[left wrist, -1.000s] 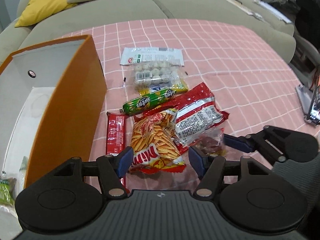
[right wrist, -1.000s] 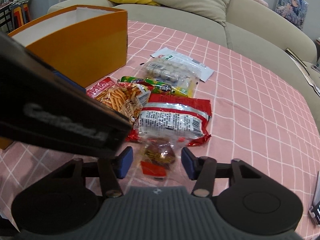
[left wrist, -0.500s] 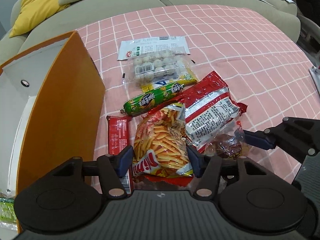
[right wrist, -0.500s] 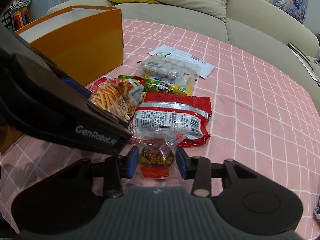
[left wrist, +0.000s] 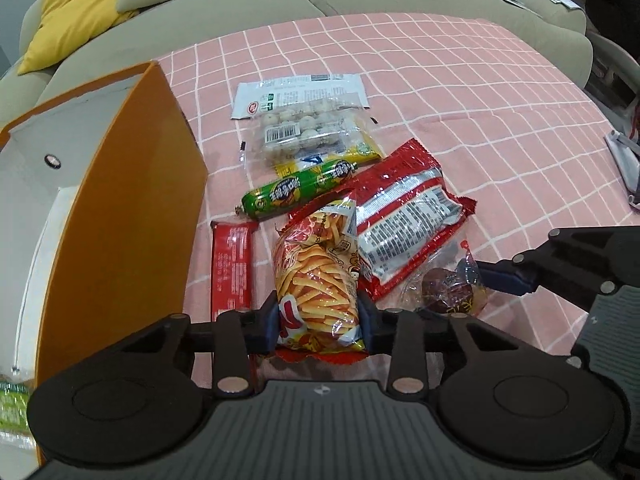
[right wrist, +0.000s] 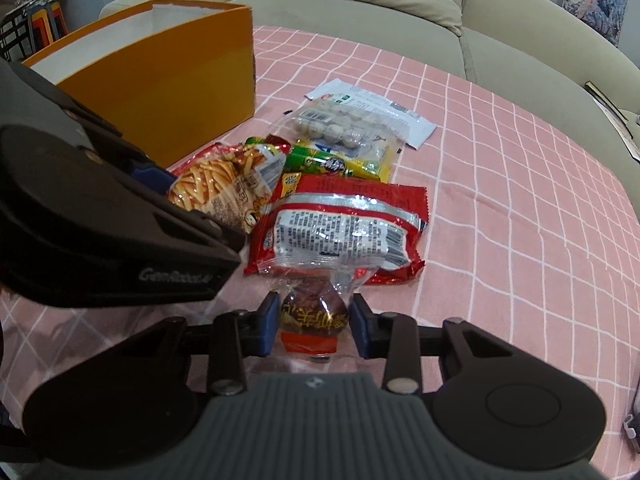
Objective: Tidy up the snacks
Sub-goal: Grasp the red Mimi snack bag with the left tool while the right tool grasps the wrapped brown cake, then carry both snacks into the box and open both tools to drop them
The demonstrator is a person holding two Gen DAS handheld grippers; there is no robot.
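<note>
A pile of snacks lies on the pink checked cloth beside an orange box (left wrist: 120, 208). My left gripper (left wrist: 318, 320) is shut on the near end of the fries snack bag (left wrist: 316, 276). My right gripper (right wrist: 314, 326) is shut on a clear packet with a dark brown snack (right wrist: 314, 312), which also shows in the left wrist view (left wrist: 448, 292). A red-and-silver packet (left wrist: 404, 232) lies between them, overlapping both. A green sausage (left wrist: 300, 192), a red bar (left wrist: 232, 268), a clear bag of white balls (left wrist: 308, 136) and a white packet (left wrist: 300, 94) lie farther back.
The orange box (right wrist: 168, 80) stands open at the left, white inside, with a green packet (left wrist: 12, 404) in it. A beige sofa (right wrist: 400, 36) with a yellow cushion (left wrist: 68, 12) is behind the table. The left gripper's body (right wrist: 88, 216) fills the left of the right wrist view.
Both grippers have moved forward and closed: the left on the fries bag, the right on the dark snack packet. One second ago both were open.
</note>
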